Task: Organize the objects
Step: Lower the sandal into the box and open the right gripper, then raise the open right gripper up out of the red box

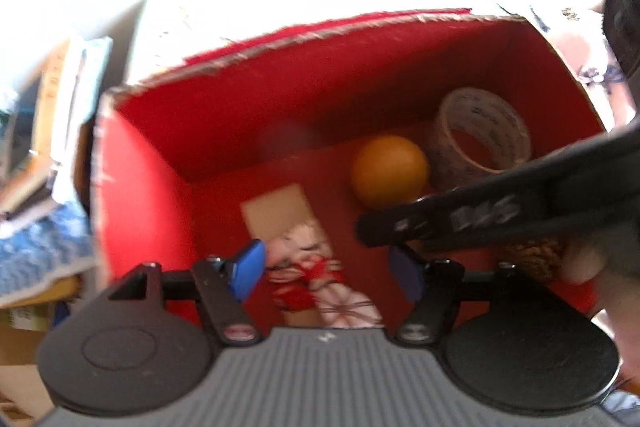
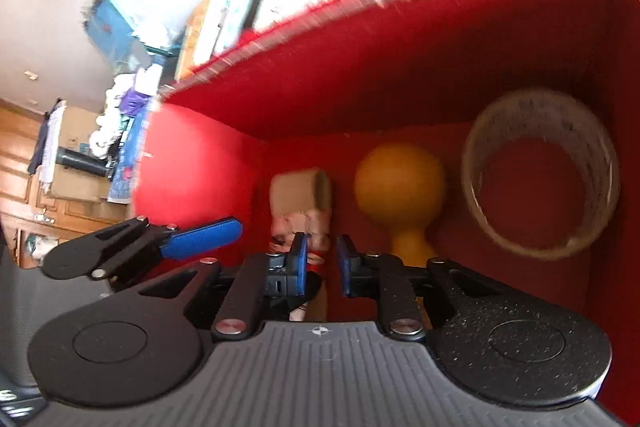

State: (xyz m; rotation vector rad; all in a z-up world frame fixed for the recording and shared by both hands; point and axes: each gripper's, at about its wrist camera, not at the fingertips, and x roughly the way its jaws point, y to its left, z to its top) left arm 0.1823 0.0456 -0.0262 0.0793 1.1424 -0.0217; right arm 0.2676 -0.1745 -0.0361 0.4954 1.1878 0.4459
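Red box (image 1: 304, 83) holding doll (image 1: 308, 259), orange ball (image 1: 390, 169) and tape roll (image 1: 480, 131); left gripper (image 1: 326, 269) spread wide over doll, right gripper (image 2: 322, 263) slightly parted just beside it

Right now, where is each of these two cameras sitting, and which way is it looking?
Left wrist: sits on the left gripper, looking down into the red box; the right gripper crosses at right.
Right wrist: sits on the right gripper, low inside the box, facing its back wall; a left gripper finger shows.
Shared: doll, orange ball, tape roll.
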